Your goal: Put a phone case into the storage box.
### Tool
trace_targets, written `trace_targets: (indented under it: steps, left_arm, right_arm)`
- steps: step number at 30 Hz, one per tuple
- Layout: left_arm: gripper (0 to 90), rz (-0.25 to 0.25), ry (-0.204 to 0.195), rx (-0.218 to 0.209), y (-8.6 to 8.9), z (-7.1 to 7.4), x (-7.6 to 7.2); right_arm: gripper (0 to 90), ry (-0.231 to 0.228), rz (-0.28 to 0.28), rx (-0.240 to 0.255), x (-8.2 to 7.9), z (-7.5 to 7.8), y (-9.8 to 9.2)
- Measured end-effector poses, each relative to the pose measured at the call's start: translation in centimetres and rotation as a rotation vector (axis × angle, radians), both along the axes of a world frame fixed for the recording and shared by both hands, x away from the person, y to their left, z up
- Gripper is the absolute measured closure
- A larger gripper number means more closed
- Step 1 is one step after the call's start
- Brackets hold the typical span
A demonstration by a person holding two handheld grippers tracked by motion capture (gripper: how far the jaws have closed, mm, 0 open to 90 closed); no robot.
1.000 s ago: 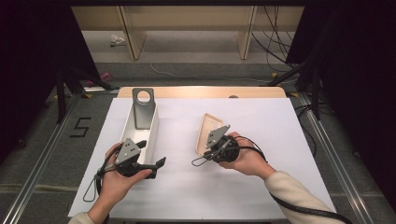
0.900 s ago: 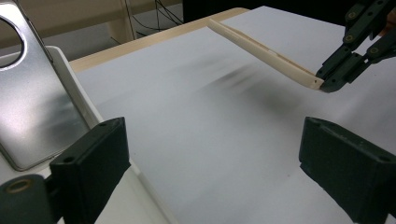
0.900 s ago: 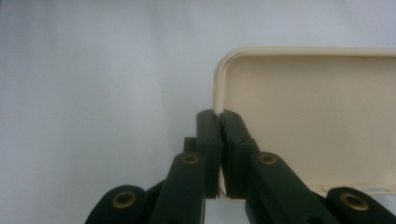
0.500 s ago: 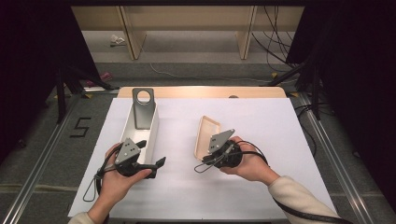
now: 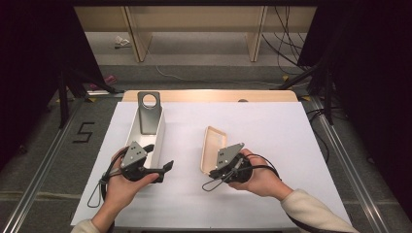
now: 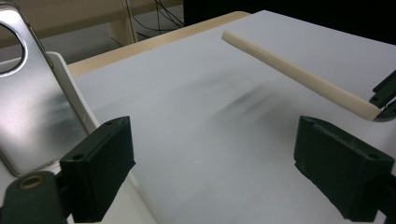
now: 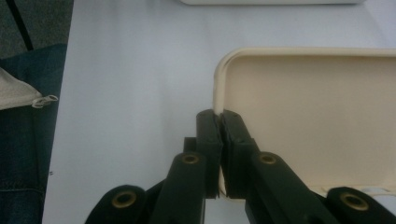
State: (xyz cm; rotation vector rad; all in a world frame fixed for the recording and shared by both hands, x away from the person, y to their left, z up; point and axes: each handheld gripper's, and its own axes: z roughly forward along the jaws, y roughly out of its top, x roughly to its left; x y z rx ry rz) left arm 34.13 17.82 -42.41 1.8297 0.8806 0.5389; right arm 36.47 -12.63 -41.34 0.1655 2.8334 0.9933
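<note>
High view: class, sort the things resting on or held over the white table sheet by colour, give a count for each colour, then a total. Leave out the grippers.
Cream: 1, the phone case gripped at its rim by the right gripper
Silver: 1, the phone case leaning in the tray
White: 1, the tray
Total: 3

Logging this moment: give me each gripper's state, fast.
Left gripper: open, nothing between its jaws, beside the white box.
Right gripper: shut on the rim of the cream phone case.
</note>
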Motion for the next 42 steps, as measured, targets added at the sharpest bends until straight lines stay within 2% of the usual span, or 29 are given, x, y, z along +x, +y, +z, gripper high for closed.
trace_targets:
  steps: [5, 10, 16, 22, 27, 35, 39, 42]
  left_arm:
    - [13.5, -0.013, -0.005, -0.015, -0.7, 1.0, 0.5]
    - [14.2, -0.025, 0.007, 0.012, -1.9, 2.1, 1.5]
    - [14.9, -0.040, 0.027, 0.017, -3.5, 3.2, 3.1]
    - [15.5, -0.057, 0.056, 0.012, -5.1, 3.8, 4.3]
    - [16.3, -0.072, 0.084, 0.048, -6.6, 3.6, 5.2]
    - [20.7, -0.064, 0.160, 0.029, -8.5, 3.2, 6.8]
    - [26.8, -0.042, 0.198, 0.057, -9.3, 3.0, 7.6]
    - [30.3, -0.022, 0.257, 0.059, -9.7, 2.8, 8.2]
  right_arm:
    - [87.5, -0.005, 0.001, -0.001, -0.5, 0.0, 0.0]
    - [87.6, -0.012, 0.002, 0.001, -0.7, 0.0, -0.1]
    - [87.6, -0.019, 0.011, -0.001, -1.1, 0.1, 0.2]
    - [87.6, -0.020, 0.022, 0.001, -1.4, 0.1, 0.5]
    - [87.5, -0.019, 0.030, -0.002, -1.6, 0.1, 0.8]
    - [87.5, -0.023, 0.043, -0.002, -1.8, 0.0, 1.2]
    - [87.6, -0.025, 0.046, -0.002, -1.9, 0.1, 1.3]
    - [87.5, -0.031, 0.049, -0.002, -1.9, 0.1, 1.3]
